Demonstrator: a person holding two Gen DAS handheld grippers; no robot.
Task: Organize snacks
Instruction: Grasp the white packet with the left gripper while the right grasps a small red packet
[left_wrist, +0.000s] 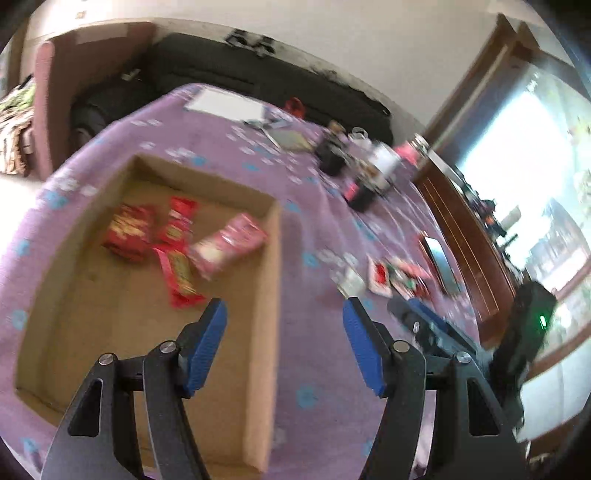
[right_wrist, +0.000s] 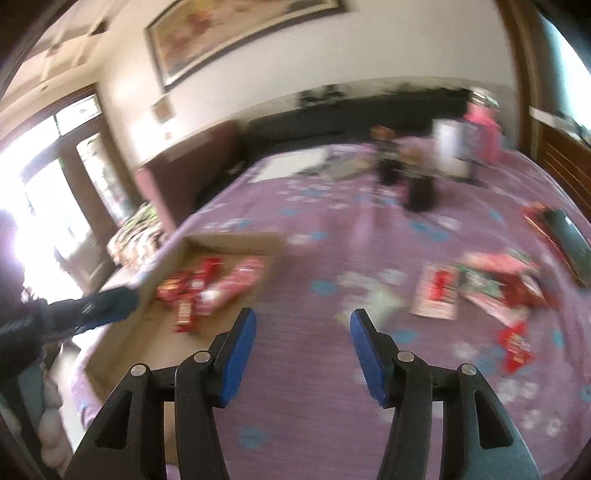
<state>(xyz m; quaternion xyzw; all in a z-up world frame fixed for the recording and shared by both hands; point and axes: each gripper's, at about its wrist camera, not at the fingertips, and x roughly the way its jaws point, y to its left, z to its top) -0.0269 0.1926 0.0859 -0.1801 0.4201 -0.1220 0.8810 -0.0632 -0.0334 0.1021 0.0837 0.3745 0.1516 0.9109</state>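
— What lies on the purple cloth (left_wrist: 314, 206)?
— A shallow cardboard box (left_wrist: 266, 295) holding red and pink snack packets (left_wrist: 177, 240); more loose packets (right_wrist: 487, 284) lie well apart from it on the cloth.
— And the tongs?
— The left gripper (left_wrist: 284, 314) hangs over the box's edge, jaws spread, pinching nothing. The right gripper (right_wrist: 303, 325) hovers over bare cloth, likewise spread and empty.

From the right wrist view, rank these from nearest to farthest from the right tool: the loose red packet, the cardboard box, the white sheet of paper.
1. Loose red packet, on the cloth right of the right tool.
2. Cardboard box, to the left, snacks inside.
3. White sheet of paper, at the far edge.
Packet and box are close to call.
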